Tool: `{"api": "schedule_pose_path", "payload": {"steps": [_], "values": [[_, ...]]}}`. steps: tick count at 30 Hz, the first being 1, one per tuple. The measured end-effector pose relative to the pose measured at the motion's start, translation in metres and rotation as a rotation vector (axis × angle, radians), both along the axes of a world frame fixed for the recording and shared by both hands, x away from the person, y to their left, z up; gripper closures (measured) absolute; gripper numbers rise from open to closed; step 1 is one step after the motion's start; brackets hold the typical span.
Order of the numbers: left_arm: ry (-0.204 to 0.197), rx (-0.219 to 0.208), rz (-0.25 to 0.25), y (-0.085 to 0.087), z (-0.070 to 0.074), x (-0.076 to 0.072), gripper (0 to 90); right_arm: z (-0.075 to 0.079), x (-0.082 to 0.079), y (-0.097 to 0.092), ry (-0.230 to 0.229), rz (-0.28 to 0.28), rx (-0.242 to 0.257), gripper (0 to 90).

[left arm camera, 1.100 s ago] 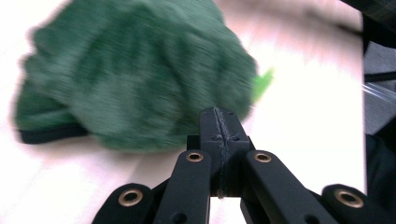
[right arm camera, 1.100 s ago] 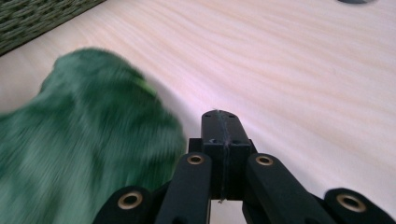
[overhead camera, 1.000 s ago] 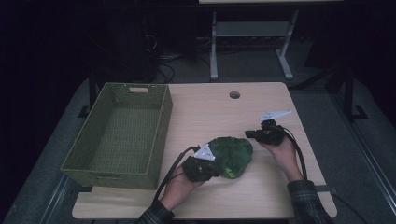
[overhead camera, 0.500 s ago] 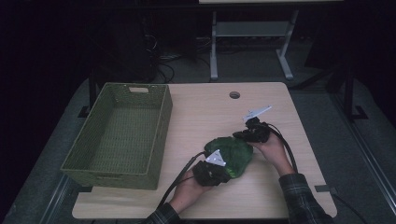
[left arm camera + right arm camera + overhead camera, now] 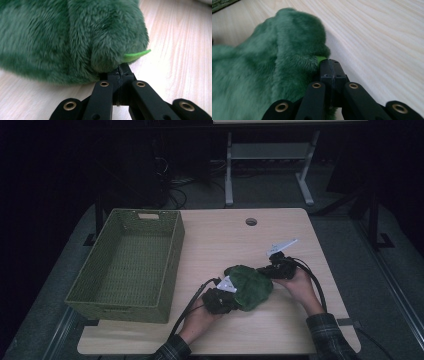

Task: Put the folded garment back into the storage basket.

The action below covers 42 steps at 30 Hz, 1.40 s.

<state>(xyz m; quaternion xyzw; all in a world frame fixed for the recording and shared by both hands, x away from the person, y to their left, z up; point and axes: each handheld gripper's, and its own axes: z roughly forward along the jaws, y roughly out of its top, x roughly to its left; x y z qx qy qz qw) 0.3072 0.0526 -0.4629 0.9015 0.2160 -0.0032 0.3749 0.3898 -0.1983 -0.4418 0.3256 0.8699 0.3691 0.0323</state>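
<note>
High view: a green plush toy (image 5: 250, 286) lies on the counter (image 5: 235, 240), right of the green basket (image 5: 131, 265). The left gripper (image 5: 121, 71) pinches the toy's near-left edge, fingers closed on fur. The right gripper (image 5: 329, 66) clamps its far-right edge, fingers likewise closed.

Black left gripper (image 5: 227, 296) with brass-ringed holes, grey three-cornered plate, black cables, plaid sleeve cuffs (image 5: 326, 327)

1. Basket (image 5: 127, 265) stands on the table's (image 5: 225, 240) left half
2. Plush toy (image 5: 250, 286) lies right of it, between left gripper (image 5: 220, 300) and right gripper (image 5: 277, 267)
</note>
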Motion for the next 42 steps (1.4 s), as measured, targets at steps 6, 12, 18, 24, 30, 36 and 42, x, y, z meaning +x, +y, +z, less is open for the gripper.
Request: {"api": "schedule_pose_path", "payload": {"steps": [6, 12, 18, 24, 30, 36, 42], "values": [[-0.015, 0.023, 0.006, 0.01, 0.001, 0.006, 89.7, 0.002, -0.017, -0.01, -0.011, -0.004, 0.015, 89.8], [-0.025, 0.043, 0.028, 0.02, 0.002, 0.014, 89.7, 0.002, -0.034, -0.017, -0.012, -0.001, 0.023, 89.8], [-0.028, 0.05, 0.06, 0.028, 0.003, 0.023, 89.7, 0.002, -0.05, -0.02, -0.007, 0.006, 0.02, 89.8], [-0.029, 0.045, 0.073, 0.034, 0.005, 0.025, 89.6, 0.004, -0.067, -0.027, -0.06, -0.035, 0.018, 84.0], [-0.043, 0.059, 0.057, 0.041, 0.012, 0.022, 80.5, 0.001, -0.08, -0.056, -0.13, -0.172, 0.051, 65.8], [-0.059, 0.066, 0.051, 0.044, 0.02, 0.017, 61.3, -0.019, -0.092, -0.08, -0.158, -0.261, -0.015, 41.0], [-0.07, 0.066, 0.049, 0.045, 0.025, 0.016, 41.7, -0.036, -0.094, -0.088, -0.162, -0.309, -0.075, 25.6]]}}
